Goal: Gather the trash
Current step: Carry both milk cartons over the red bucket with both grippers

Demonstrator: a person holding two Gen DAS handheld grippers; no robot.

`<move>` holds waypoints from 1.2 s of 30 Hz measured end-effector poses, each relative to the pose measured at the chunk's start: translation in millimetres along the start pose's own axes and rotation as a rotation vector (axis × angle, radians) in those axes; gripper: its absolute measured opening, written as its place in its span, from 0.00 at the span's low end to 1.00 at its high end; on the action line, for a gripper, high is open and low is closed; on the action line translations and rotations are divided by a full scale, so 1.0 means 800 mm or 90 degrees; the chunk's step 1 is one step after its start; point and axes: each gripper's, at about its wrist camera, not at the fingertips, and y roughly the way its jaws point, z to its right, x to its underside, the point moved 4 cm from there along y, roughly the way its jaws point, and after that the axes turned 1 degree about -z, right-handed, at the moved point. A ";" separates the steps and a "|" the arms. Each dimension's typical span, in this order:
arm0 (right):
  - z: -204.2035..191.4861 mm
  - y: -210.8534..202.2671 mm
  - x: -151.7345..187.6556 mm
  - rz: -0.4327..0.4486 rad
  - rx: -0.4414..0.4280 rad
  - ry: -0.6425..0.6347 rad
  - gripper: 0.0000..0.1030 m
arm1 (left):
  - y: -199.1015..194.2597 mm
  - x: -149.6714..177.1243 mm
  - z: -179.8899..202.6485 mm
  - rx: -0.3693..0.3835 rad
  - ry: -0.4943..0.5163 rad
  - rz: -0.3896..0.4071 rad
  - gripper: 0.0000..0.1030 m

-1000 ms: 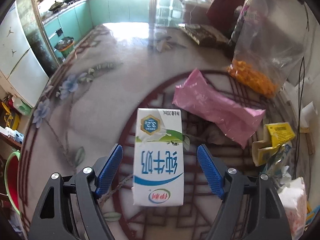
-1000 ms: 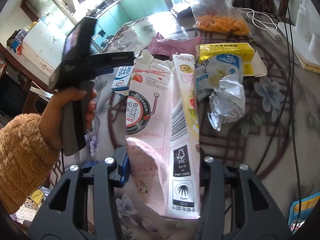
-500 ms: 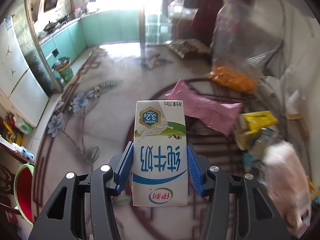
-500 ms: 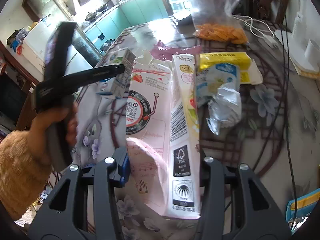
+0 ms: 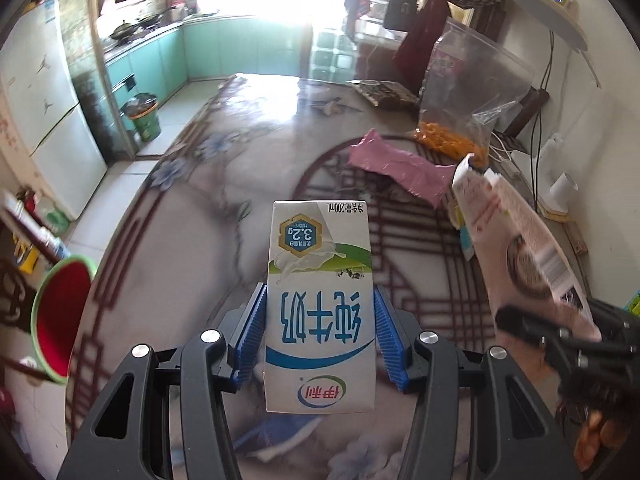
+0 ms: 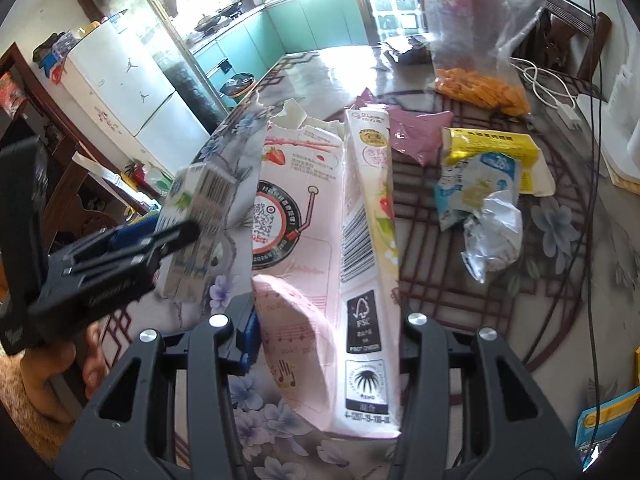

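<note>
Left hand-held gripper clamps milk carton; right hand-held gripper clamps pink carton.

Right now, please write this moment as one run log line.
left claw: shut on small milk carton | right claw: shut on torn pink carton | table: pink wrapper left

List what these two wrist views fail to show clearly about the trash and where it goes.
- Right wrist: right gripper pad hidden behind the pink carton.
- Left wrist: red basin cut off by the edge; contents unseen.
- Left wrist: milk carton hides the table beneath it.
</note>
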 end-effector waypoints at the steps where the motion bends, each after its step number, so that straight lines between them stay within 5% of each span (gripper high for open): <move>1: -0.003 0.001 -0.001 0.000 -0.001 -0.002 0.43 | -0.003 0.004 -0.005 0.001 -0.006 -0.002 0.47; 17: -0.083 0.018 0.002 -0.009 -0.020 -0.060 0.43 | -0.044 0.027 -0.075 -0.022 -0.050 0.029 0.47; 36: -0.178 0.051 0.008 -0.011 0.024 -0.038 0.43 | -0.048 0.038 -0.187 0.019 -0.040 0.011 0.47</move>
